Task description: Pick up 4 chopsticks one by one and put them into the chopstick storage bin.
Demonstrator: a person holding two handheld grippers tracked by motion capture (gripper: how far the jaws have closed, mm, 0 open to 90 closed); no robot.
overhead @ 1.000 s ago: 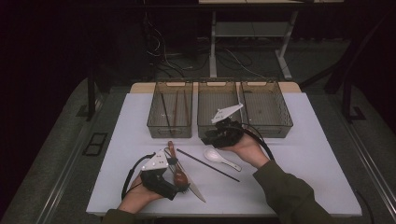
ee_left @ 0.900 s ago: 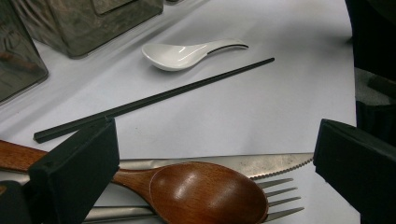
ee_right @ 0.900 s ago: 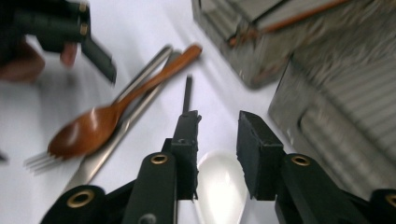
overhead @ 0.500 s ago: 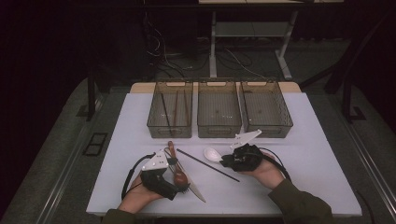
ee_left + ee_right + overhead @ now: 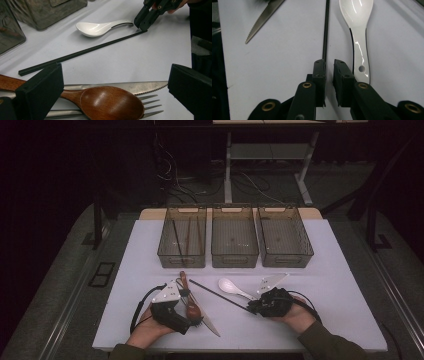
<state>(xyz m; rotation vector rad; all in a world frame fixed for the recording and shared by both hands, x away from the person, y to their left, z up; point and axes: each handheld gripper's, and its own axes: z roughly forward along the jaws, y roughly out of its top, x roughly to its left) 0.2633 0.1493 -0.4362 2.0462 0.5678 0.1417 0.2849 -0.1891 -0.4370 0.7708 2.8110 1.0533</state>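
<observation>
1. My right gripper (image 5: pixel 329 65) is down at the near end of the thin black chopstick (image 5: pixel 325 30), which lies flat on the white table top (image 5: pixel 345 285). The jaws have just been closing and sit nearly together, with a narrow gap left. The chopstick's end is right at the inner edge of one jaw tip, and I honestly can't tell if the pads are pinching it yet.
2. Using that chopstick as the landmark: the glossy white ceramic spoon (image 5: pixel 358 37) lies just beside it, roughly parallel, its handle next to my other jaw tip, bowl pointing away from me.
3. On the chopstick's other side, well apart, is the serrated steel knife (image 5: pixel 263 18).
4. My left gripper (image 5: pixel 187 312) sits at the chopstick's far end with its jaws wide apart and nothing clamped. Between them lie a brown wooden spoon (image 5: pixel 110 102), a steel fork (image 5: pixel 150 105) and that knife blade, all piled together.
5. Beyond the chopstick, three smoky clear plastic bins (image 5: pixel 235 257) stand in a row. The left one has a few dark sticks in it.
</observation>
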